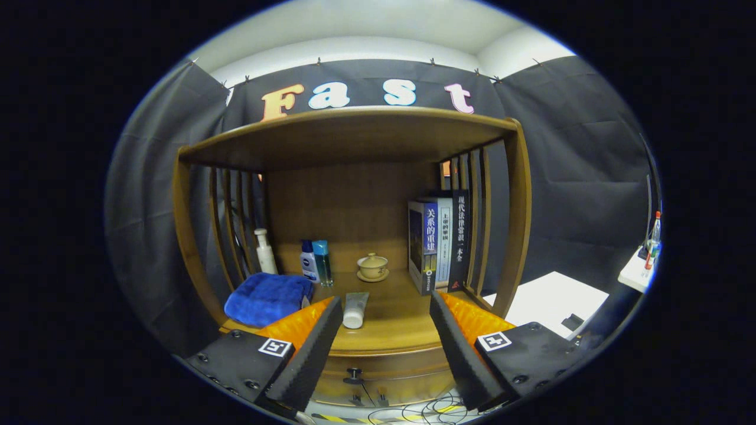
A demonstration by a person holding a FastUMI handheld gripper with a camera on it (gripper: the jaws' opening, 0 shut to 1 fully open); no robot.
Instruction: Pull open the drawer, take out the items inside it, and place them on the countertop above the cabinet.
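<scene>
My gripper (387, 307) is open, its two fingers spread wide with nothing between them, held in front of a wooden cabinet. The countertop (393, 321) lies just ahead of the fingertips. A white tube (355, 309) lies on it near the front edge, close to the left finger. Below the countertop, the drawer front (384, 369) looks shut, with a small dark knob (354, 373) between the fingers.
On the countertop sit a folded blue towel (267, 298), a white pump bottle (265, 251), two small blue bottles (315, 261), a lidded cup on a saucer (372, 267) and several upright books (440, 242). A wooden shelf (348, 133) roofs it. Cables (425, 407) trail below the drawer.
</scene>
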